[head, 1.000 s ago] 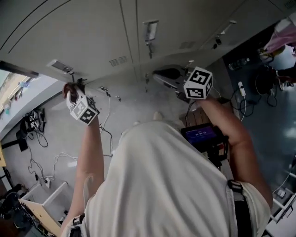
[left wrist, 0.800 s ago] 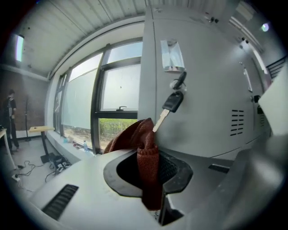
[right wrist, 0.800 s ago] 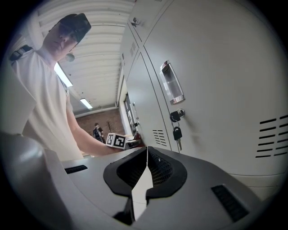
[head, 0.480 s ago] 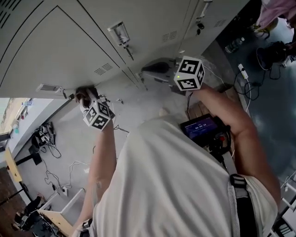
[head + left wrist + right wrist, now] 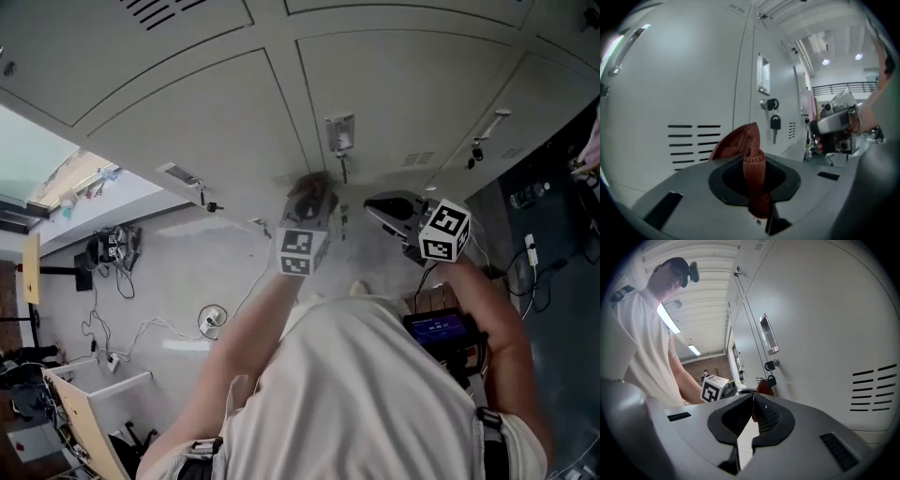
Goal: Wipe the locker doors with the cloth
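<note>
Head view has the person standing right up at a bank of pale grey locker doors, both arms raised. The left tongs are clamped shut on a reddish-brown cloth, held up by the corner of one door, beside the edge where it meets the next door. From the left gripper view, the cloth runs up out of the closed jaws and folds over into a peak in front of the vent slots at that corner; whether it actually presses on the metal I cannot tell. On the neighbouring door, just past the edge, a lock has a dark key hanging from it.

The right tongs are held off to the right, near that same lock and apart from the cloth. In the right gripper view their jaw tips meet with nothing between them, pointed along the door towards a recessed handle plate.
</note>
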Tool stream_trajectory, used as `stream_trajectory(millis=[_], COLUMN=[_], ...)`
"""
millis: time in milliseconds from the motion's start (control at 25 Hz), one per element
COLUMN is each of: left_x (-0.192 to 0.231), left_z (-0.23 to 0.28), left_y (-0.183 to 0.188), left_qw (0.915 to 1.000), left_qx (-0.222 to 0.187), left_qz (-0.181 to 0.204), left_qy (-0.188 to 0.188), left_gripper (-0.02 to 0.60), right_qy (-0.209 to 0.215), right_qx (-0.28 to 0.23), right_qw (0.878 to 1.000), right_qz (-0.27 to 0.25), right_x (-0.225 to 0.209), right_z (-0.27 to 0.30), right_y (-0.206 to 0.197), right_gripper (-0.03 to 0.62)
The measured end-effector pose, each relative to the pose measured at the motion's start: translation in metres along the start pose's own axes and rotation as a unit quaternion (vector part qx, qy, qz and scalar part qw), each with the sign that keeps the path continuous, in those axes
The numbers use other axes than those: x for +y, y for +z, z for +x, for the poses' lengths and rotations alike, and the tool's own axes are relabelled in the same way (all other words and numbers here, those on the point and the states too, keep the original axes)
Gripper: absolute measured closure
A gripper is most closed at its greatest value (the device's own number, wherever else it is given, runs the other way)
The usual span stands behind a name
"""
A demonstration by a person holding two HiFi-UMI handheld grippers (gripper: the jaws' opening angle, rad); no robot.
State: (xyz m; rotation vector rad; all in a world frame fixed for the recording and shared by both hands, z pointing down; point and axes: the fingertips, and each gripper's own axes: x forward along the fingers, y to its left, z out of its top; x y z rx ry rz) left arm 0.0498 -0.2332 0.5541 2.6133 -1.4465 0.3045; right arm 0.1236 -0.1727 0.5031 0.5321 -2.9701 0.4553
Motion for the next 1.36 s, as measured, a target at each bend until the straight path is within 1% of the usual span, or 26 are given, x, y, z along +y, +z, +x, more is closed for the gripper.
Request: stream_trajectory(millis=[40, 80, 120, 280, 400, 520, 600, 720, 800, 960, 1160, 1360], left_x=[-0.008, -0.011, -0.01, 0.01, 0.035, 0.056, 0.063, 0.069, 0.07, 0.064, 0.065, 0.079], left_z=[0.001, -0.001, -0.005, -0.045, -0.089, -0.132, -0.153, -0.169, -0.171, -0.168, -0.17, -0.181], left_y=[0.006, 0.011, 0.016, 0.029, 0.025, 0.009, -0.002, -0.012, -0.013, -0.005, -0.007, -0.002], left_qw=[0.9999, 0.9997, 0.9996, 0.9983, 0.9952, 0.9924, 0.9919, 0.9917, 0.9921, 0.9948, 0.9973, 0.9967], left_qx=[-0.007, -0.014, -0.02, -0.047, -0.05, -0.04, -0.025, -0.015, -0.018, -0.029, -0.02, -0.043], left_qz=[0.002, 0.003, 0.0, -0.025, -0.044, -0.037, -0.029, -0.036, -0.042, -0.044, -0.041, -0.045], left_qy=[-0.015, -0.021, -0.017, 0.025, 0.071, 0.111, 0.121, 0.122, 0.117, 0.088, 0.057, 0.051], left_gripper=[0.545, 0.545, 0.545, 0.545, 0.545, 0.545, 0.545, 0.545, 0.545, 0.545, 0.545, 0.545], right_qy=[0.001, 0.003, 0.006, 0.018, 0.03, 0.05, 0.063, 0.068, 0.069, 0.069, 0.053, 0.031], right_qx=[-0.002, -0.003, -0.004, -0.008, -0.014, -0.024, -0.035, -0.041, -0.038, -0.035, -0.035, -0.033], right_qw=[1.0, 1.0, 1.0, 1.0, 0.999, 0.998, 0.997, 0.997, 0.997, 0.997, 0.998, 0.999], right_qz=[0.001, 0.001, 0.001, -0.006, -0.007, 0.002, 0.013, 0.024, 0.023, 0.021, 0.021, 0.025], right_x=[0.0, -0.001, -0.001, 0.0, 0.0, 0.003, 0.006, 0.008, 0.013, 0.026, 0.039, 0.049], right_z=[-0.001, -0.002, -0.001, 0.002, 0.007, 0.014, 0.019, 0.029, 0.036, 0.047, 0.053, 0.06], right_y=[0.0, 0.0, -0.001, -0.004, -0.004, 0.003, 0.006, 0.008, 0.008, 0.006, 0.003, -0.003], right_gripper=[0.577, 0.577, 0.577, 0.577, 0.577, 0.577, 0.577, 0.577, 0.577, 0.577, 0.577, 0.577])
